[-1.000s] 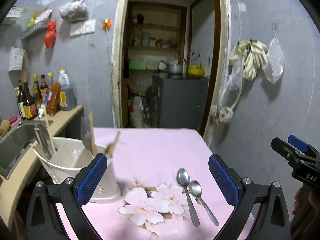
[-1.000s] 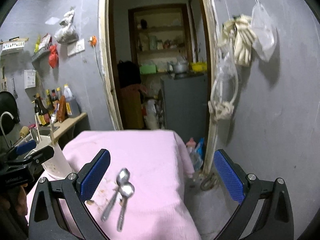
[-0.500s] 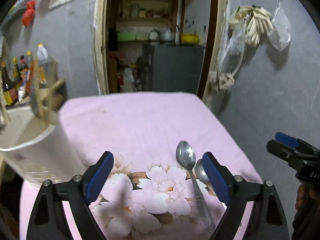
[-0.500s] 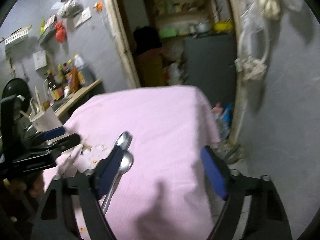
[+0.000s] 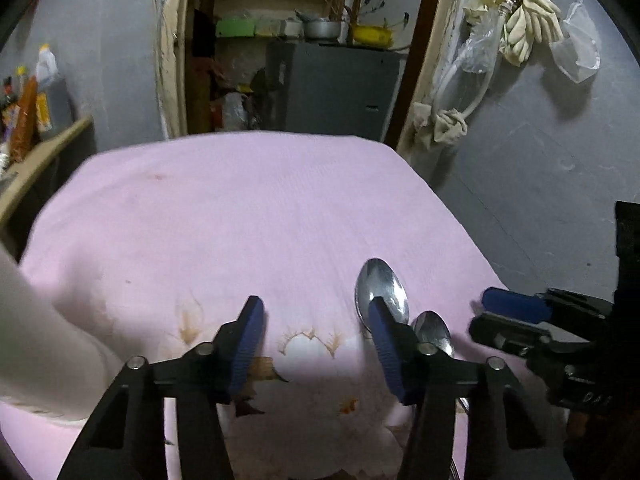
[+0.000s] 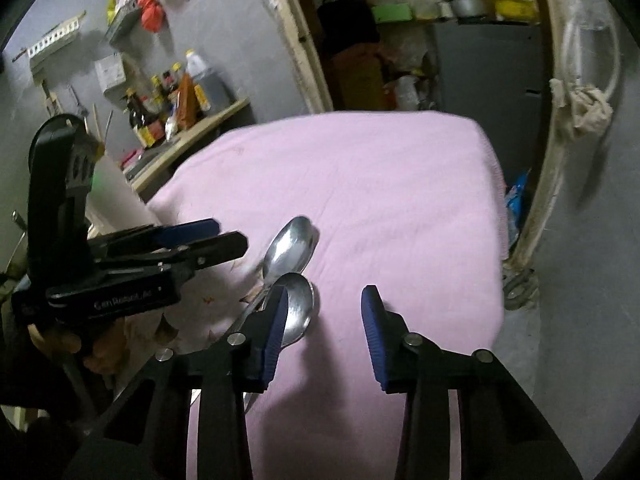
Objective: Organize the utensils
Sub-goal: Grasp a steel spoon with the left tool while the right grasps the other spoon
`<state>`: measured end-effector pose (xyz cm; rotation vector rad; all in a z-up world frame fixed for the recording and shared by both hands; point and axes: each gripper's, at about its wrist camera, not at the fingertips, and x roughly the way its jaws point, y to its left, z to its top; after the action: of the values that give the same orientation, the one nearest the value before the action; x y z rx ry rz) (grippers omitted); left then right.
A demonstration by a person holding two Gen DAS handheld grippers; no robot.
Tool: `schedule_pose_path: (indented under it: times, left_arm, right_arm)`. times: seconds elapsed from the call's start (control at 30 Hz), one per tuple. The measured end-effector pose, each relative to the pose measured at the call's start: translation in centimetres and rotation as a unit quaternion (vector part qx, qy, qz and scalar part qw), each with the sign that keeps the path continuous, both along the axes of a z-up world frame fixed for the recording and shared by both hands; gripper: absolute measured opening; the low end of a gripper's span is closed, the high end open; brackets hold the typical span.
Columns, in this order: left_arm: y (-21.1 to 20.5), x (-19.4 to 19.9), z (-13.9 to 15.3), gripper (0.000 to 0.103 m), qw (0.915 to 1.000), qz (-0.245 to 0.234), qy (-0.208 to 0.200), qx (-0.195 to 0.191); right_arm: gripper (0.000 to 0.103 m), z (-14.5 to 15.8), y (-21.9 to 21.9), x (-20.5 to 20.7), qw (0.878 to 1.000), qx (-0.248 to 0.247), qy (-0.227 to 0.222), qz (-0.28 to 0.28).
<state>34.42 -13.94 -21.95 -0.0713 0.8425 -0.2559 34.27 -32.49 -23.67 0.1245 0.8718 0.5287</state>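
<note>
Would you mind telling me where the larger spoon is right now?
The larger spoon lies on the pink cloth, right of centre in the left wrist view, beside the smaller spoon and partly behind the left gripper.

Both grippers hang low, side by side and near each other. The left gripper (image 5: 316,320) has its jaws parted; the right gripper (image 6: 324,312) likewise gapes empty.
</note>
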Motion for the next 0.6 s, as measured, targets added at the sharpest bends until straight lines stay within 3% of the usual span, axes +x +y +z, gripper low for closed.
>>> schedule_pose_path:
  times: [0.13,0.47,0.6]
  left_arm:
    - [0.4,1.0,-0.7,0.034,0.9992,-0.018,0.025,-0.026]
    - [0.1,1.8,-1.5,0.03,0.9971,-0.048,0.038,-0.045]
    - [0.1,2.0,-1.4,0.03,0.9967,-0.052,0.039,-0.049]
  right_arm:
    - [0.023,-0.8,1.0,0.8,1.0,-0.006,0.024,0.02]
    - [0.022,-0.8,1.9,1.4,0.999,-0.005,0.025,0.042]
    - [0.008,-0.9,1.8,1.2,0.998,-0.012,0.026,0.05]
